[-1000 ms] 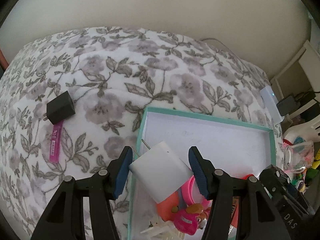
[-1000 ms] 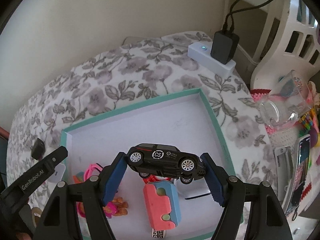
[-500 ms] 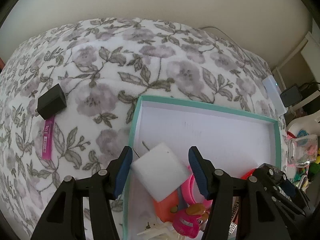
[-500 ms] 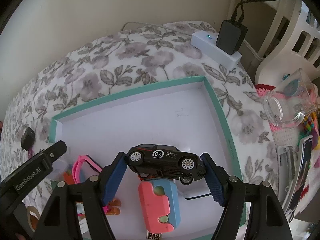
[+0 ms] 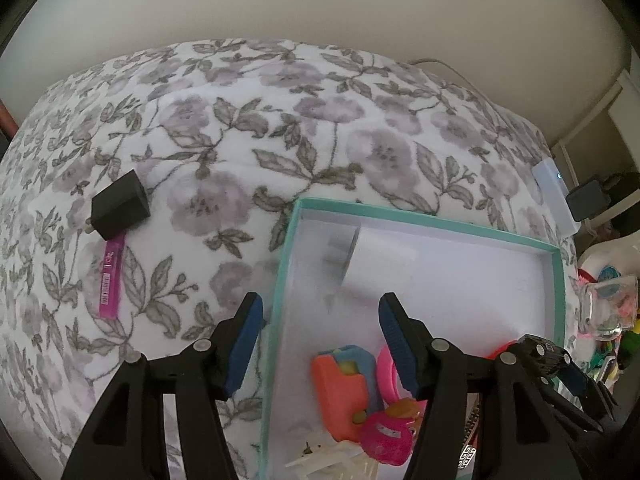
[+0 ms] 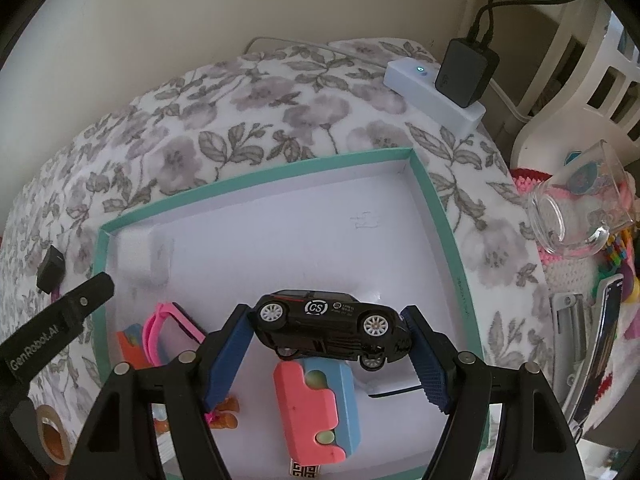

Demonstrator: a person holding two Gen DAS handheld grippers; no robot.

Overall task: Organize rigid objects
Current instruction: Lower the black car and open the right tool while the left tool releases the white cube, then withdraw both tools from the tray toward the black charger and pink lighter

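A floral blanket (image 5: 248, 128) is spread over the whole surface, and on it a teal-rimmed box (image 6: 442, 216) is laid, its white floor partly filled. Inside the box, near its front, a pink and blue block (image 6: 316, 412), pink sunglasses (image 6: 160, 332) and a pink figure (image 5: 386, 438) are seen. A white cube (image 5: 372, 264), blurred in both views, is found near the box's far left corner, apart from both claws; whether it rests on the floor cannot be told.

The right gripper (image 6: 328, 352) is closed on a black toy car (image 6: 332, 326), which is held above the box floor with its long axis running across from finger to finger, tilted so the wheels face the camera. The open floor lies straight ahead and below, so only a lowering seems to be called for.

The left gripper (image 5: 320, 342) is spread wide and empty, straddling the box's left rim. A black charger (image 5: 120, 205) and a pink tube (image 5: 110, 276) are left outside on the blanket, nearer this claw.

The box's near edge is cut off by the claws.
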